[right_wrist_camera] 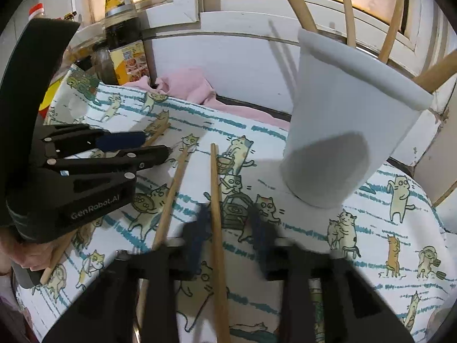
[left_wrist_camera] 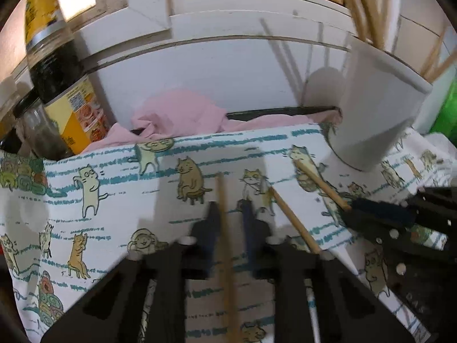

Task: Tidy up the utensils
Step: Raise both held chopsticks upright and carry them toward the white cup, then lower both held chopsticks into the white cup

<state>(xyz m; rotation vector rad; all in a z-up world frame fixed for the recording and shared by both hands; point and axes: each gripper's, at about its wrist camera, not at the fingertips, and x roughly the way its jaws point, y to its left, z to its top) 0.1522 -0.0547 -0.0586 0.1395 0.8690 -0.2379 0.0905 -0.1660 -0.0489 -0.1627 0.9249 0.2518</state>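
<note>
- Left wrist view: my left hand-held gripper (left_wrist_camera: 230, 208) is closed on a chopstick, the left chopstick (left_wrist_camera: 224, 228), which runs straight out between its two fingers and pokes a little past the tips.
- My right hand-held gripper (right_wrist_camera: 228, 211) is also clamped shut on one, the right chopstick (right_wrist_camera: 214, 188). It lies along the inner face of that gripper's left finger and reaches well beyond the fingertips.
- From the left wrist camera I see the right hand-held gripper off to the right of my left one, with its chopstick sticking out of the closed tips.
- Between the two hand-held grippers a loose chopstick (right_wrist_camera: 171, 194) lies flat on the cat-print cloth (left_wrist_camera: 114, 200) that covers the tabletop. Neither gripper touches it.
- Ahead and to the right of both hand-held grippers stands a white cup (right_wrist_camera: 342, 131) on the cloth. Several more chopsticks (right_wrist_camera: 391, 28) stand inside it, leaning out over the rim.
- Both held chopsticks are well short of the cup and outside it.
- Beyond the left hand-held gripper, at the far edge of the cloth, a crumpled pink cloth (left_wrist_camera: 177, 114) lies against the white wall.
- Further left of that is a dark sauce bottle (left_wrist_camera: 65, 85) with a yellow label.
- Both wrist pictures are smeared around the fingers, so I cannot tell exactly where the pads press the wood.
</note>
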